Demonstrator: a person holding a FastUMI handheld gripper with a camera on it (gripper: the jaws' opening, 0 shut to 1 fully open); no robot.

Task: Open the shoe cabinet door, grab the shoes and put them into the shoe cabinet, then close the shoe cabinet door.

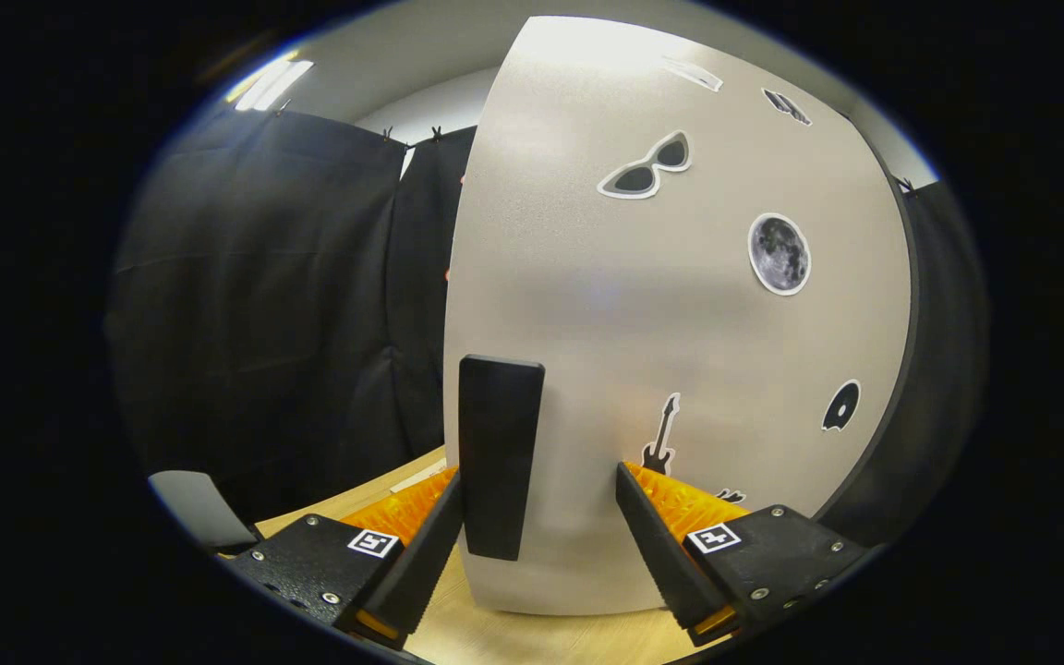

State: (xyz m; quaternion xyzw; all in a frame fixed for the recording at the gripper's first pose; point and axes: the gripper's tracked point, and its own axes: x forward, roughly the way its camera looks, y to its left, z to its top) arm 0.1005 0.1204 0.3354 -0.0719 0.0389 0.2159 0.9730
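The shoe cabinet door point(680, 351) is a pale grey panel standing very close in front of me, with stickers of sunglasses, a moon, a guitar and a disc on it. A black upright handle point(498, 457) is fixed near the door's left edge. My gripper point(539, 545) is open around the handle. The handle stands between the fingers, right against the left finger point(421, 554), while a wide gap separates it from the right finger point(657, 545). Whether the door is ajar I cannot tell.
The cabinet rests on a light wooden table point(532, 637). Black cloth walls point(264, 305) hang to the left and behind. A pale grey flat object point(199, 508) lies at the table's left edge beside my left finger.
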